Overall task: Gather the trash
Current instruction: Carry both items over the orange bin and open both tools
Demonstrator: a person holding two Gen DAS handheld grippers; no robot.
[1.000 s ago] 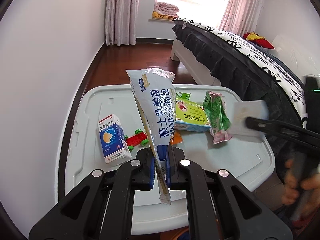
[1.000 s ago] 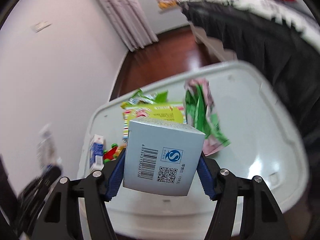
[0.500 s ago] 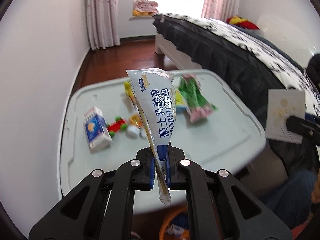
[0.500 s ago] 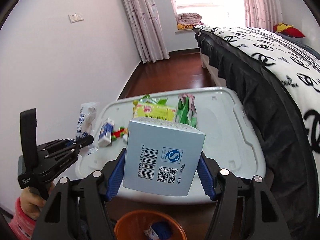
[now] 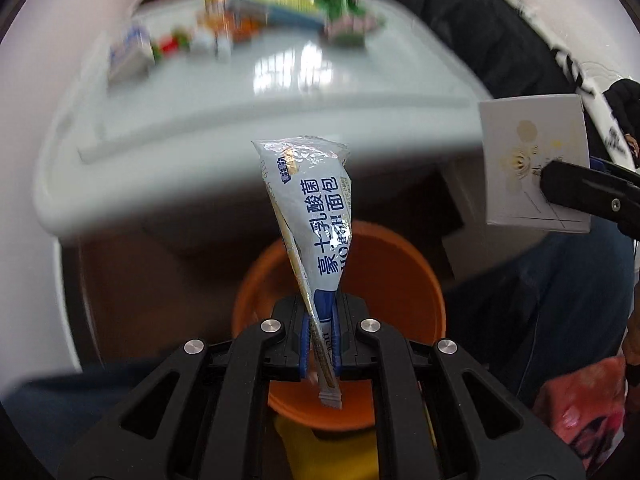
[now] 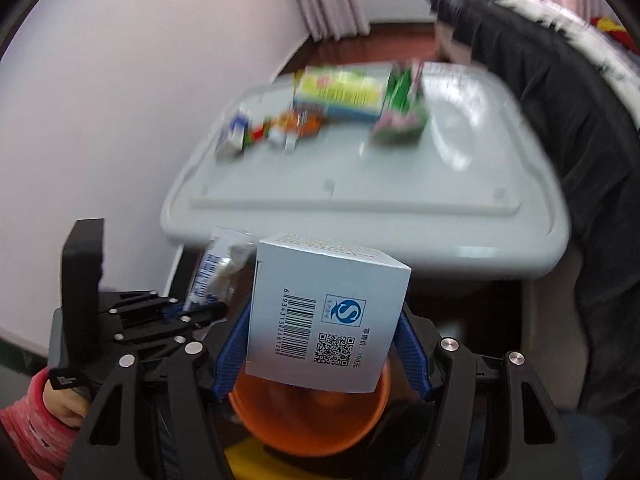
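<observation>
My left gripper [image 5: 321, 340] is shut on a crumpled white and blue bread wrapper [image 5: 312, 220], which stands up from the pads directly above an orange bin [image 5: 400, 280] on the floor. My right gripper [image 6: 322, 354] is shut on a white carton with a barcode [image 6: 324, 312], and holds it over the same orange bin [image 6: 312, 428]. In the left wrist view the carton [image 5: 534, 164] hangs at the right. In the right wrist view the left gripper [image 6: 204, 312] with the wrapper [image 6: 222, 268] sits just left of the carton.
A pale grey table [image 5: 280, 112] stands beyond the bin, with a yellow-green box [image 6: 344, 90], a green and pink wrapper [image 6: 400, 116], a small blue and white carton [image 6: 234, 136] and small bits on it. A dark-skirted bed [image 6: 560, 120] runs along the right. Blue-trousered legs [image 5: 540, 300] are close.
Both grippers have drawn back from the table and tipped down, so that the orange bin has come in under the wrapper and the carton. The table has slid up toward the top of both views.
</observation>
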